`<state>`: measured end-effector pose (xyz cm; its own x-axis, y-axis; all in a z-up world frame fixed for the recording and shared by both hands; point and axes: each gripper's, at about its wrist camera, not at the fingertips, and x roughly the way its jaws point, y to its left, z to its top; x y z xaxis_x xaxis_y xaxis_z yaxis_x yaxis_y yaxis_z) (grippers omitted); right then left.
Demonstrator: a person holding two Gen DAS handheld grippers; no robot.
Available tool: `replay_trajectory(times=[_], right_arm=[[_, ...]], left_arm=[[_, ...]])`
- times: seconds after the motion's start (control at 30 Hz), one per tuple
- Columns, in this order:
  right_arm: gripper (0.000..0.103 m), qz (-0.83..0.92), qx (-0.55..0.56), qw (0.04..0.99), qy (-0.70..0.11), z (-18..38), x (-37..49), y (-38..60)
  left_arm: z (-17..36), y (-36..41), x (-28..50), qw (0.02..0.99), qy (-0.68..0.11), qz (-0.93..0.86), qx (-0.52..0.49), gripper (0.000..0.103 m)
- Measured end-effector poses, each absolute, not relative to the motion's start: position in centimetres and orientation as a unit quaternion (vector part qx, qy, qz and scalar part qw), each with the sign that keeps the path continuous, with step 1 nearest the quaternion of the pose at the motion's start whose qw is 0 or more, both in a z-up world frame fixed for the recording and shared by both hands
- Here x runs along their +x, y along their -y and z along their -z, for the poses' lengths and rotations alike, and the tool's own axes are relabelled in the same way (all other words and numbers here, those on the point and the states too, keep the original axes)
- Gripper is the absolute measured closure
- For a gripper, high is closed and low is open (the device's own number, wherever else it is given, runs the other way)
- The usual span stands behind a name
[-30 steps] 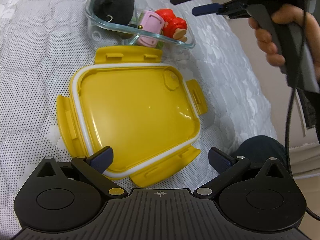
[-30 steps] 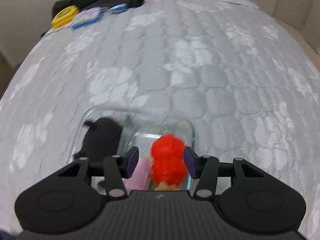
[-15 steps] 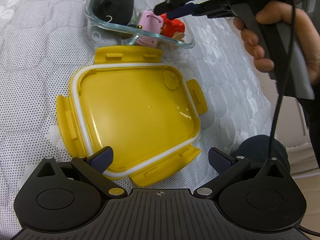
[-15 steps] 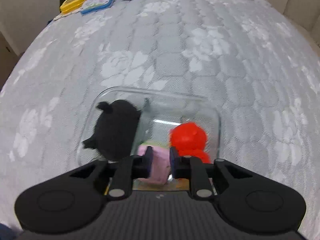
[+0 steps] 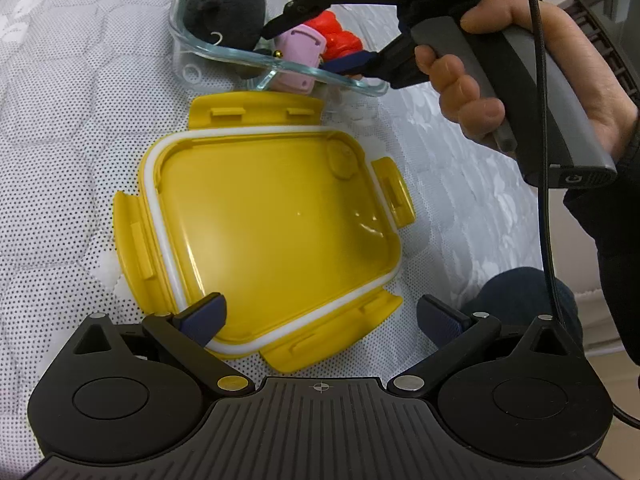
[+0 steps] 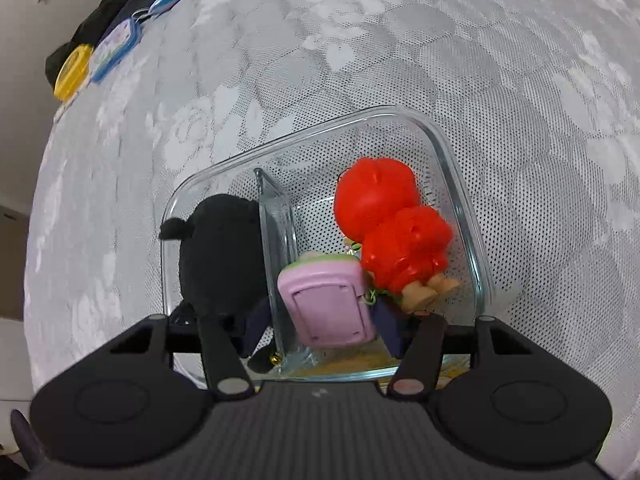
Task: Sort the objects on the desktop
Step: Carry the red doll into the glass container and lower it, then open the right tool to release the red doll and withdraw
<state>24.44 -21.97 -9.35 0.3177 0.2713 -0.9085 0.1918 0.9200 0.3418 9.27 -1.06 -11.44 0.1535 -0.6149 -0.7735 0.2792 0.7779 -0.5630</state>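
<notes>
Quilted mattress [image 6: 400,60] seen under everything. Yellow lid [image 5: 272,224] laid inner face up, just before glass container [image 6: 468,200]. Black plush [image 6: 220,252] lodged in left compartment; red toy [image 6: 392,224] and pink toy [image 6: 328,304] in right. Right gripper [image 6: 320,326] lowered inside, jaws just opened, set astride pink toy and divider, not pressing. Left gripper [image 5: 320,316] held wide over lid, nothing gripped.

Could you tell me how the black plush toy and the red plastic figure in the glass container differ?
The black plush toy is soft, dark and fuzzy; the red plastic figure is glossy, hard and bright. The plush fills the left compartment alone, whereas the figure shares the right one with a pink toy. Both lie inside the divided glass container.
</notes>
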Motion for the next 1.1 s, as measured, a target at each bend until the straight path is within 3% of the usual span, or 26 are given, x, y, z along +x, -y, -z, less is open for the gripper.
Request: replay_trajectory(times=[0.07, 0.13, 0.17, 0.33, 0.43, 0.53, 0.6, 0.63, 1.1], right_arm=[[0.05, -0.042, 0.163, 0.803, -0.572, 8.8, 24.0, 21.3], [0.081, -0.035, 0.128, 0.817, -0.562, 8.0, 23.4, 21.0], [0.091, -0.03, 0.108, 0.823, -0.557, 7.6, 23.3, 21.0], [0.089, -0.059, 0.134, 0.827, -0.543, 6.3, 23.2, 22.6], [0.085, -0.055, 0.056, 0.852, -0.518, 4.8, 23.2, 21.9], [0.075, -0.049, -0.044, 0.864, -0.5, 3.7, 23.3, 20.9], [0.057, -0.043, -0.076, 0.867, -0.491, 3.3, 23.5, 20.6], [0.055, -0.041, -0.081, 0.868, -0.488, 3.1, 23.7, 20.6], [0.049, -0.026, -0.133, 0.849, -0.51, 9.1, 26.0, 17.8]], left_arm=[[11.5, 1.1, 9.3, 0.746, -0.577, 0.3, -0.144, 0.0], [11.5, 1.0, 9.3, 0.745, -0.577, 0.3, -0.145, 0.0], [11.5, 1.0, 9.3, 0.745, -0.577, 0.3, -0.145, 0.0], [11.4, 1.1, 9.2, 0.746, -0.577, 0.3, -0.141, 0.0], [11.5, 1.1, 9.3, 0.746, -0.577, 0.3, -0.142, 0.0], [11.5, 1.1, 9.3, 0.747, -0.577, 0.3, -0.14, 0.0], [11.5, 1.1, 9.3, 0.747, -0.577, 0.3, -0.139, 0.0], [11.5, 1.1, 9.3, 0.747, -0.577, 0.3, -0.139, 0.0], [11.6, 1.0, 9.3, 0.746, -0.577, 0.302, -0.139, 0.0]])
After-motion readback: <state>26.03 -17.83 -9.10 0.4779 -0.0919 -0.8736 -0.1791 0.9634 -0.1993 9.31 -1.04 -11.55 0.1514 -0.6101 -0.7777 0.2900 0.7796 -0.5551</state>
